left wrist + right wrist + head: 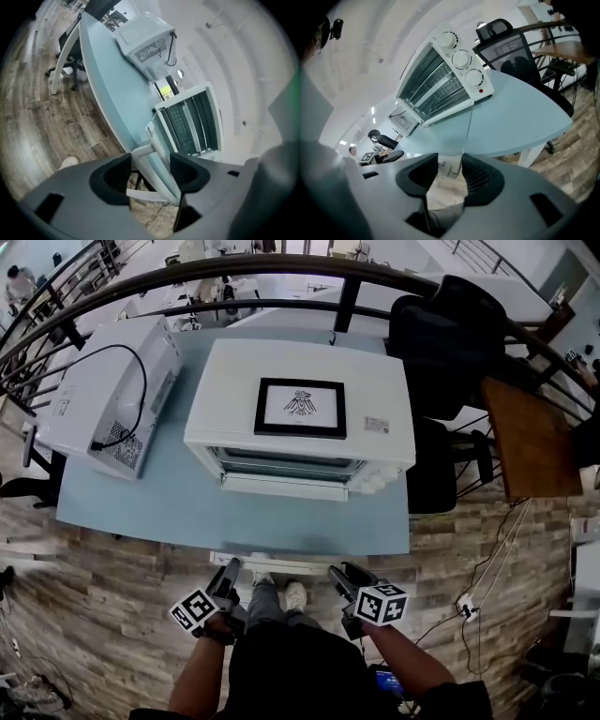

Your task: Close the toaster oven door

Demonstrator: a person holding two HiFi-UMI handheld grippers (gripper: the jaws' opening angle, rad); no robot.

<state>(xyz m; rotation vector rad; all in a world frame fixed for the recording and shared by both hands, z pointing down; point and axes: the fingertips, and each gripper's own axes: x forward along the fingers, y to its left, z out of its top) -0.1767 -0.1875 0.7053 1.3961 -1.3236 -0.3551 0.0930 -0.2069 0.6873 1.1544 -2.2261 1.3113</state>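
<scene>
Oven (300,399) on blue table (122,512), door (281,531) down to the front edge.
I see left gripper (150,172) clamped on the handle (272,562), right gripper (449,171) half-open at the door's corner; wood floor (94,615) around me.

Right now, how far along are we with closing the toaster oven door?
Done: only the approach. In hand: the left claw looks clamped on the door handle; the right claw straddles the right corner of the door, jaws apart. Left: the door lies folded down in front of the toaster oven, interior exposed, so the whole upward swing remains.
</scene>
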